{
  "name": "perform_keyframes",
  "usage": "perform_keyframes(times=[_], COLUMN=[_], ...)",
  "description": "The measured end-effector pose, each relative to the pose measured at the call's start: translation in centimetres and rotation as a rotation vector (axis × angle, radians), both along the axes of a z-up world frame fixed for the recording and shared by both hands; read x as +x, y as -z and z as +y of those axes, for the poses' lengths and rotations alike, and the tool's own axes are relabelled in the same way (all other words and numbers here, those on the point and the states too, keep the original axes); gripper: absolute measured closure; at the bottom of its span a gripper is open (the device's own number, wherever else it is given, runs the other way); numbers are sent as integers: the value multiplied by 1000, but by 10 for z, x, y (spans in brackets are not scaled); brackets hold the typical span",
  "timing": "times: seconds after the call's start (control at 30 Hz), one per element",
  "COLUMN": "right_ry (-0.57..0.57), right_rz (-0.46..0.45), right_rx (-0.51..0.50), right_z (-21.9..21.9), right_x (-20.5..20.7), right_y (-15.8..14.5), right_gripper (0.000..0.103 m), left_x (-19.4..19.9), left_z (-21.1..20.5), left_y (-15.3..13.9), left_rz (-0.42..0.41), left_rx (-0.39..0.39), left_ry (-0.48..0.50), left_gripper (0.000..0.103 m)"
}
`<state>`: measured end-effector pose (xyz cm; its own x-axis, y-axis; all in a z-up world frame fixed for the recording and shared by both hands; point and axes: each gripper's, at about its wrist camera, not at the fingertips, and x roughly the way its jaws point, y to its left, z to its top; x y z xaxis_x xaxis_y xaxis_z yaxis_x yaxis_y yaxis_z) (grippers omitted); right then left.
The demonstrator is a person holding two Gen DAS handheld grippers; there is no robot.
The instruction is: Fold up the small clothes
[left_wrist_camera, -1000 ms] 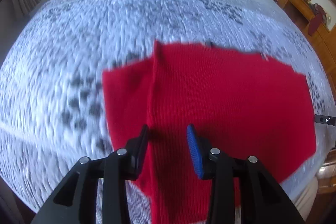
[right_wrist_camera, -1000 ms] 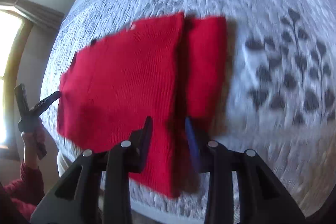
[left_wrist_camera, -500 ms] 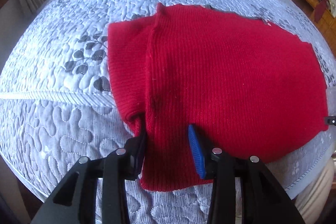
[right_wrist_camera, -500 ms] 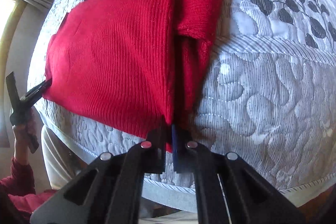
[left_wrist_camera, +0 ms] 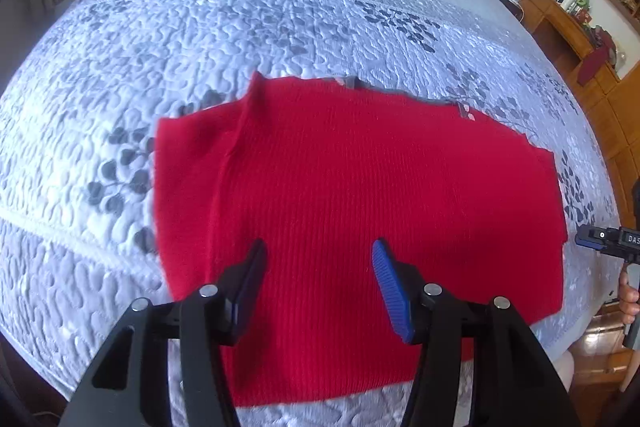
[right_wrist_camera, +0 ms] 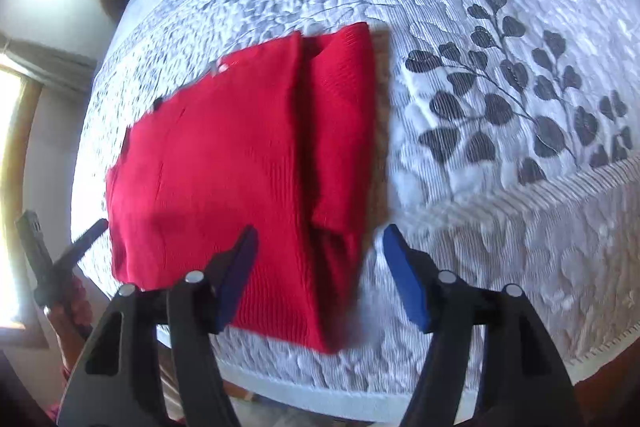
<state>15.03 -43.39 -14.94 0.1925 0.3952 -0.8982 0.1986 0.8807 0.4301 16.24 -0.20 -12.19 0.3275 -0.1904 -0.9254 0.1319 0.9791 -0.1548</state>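
Red knit garment (left_wrist_camera: 360, 211) flat on quilted bed (left_wrist_camera: 240, 27)

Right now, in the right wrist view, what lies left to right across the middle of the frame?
Left gripper at the frame edge → red sweater main panel → its folded-in side strip → leaf print on the quilted bedspread.

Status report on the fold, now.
Left tongs open, empty. Right tongs open, empty. Red knit garment flat on quilted bedspread, partly folded. Nothing in the way.
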Motion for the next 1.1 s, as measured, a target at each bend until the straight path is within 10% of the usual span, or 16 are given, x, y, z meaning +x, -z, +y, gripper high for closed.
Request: perform_keyframes(times=[0.43, 0.6, 1.1], right_ry=[-10, -10, 11], right_rz=[70, 66, 67], right_rx=[61, 168, 127], right_z=[-5, -4, 3], right_x=[21, 24, 25], right_y=[33, 39, 35], right_gripper=[33, 76, 87], left_x=[30, 33, 34], left_z=[0, 1, -1], left_y=[39, 44, 50], left_rz=[77, 86, 90], left_rx=[-11, -28, -28], left_ry=[23, 39, 70], left_gripper=[46, 40, 37])
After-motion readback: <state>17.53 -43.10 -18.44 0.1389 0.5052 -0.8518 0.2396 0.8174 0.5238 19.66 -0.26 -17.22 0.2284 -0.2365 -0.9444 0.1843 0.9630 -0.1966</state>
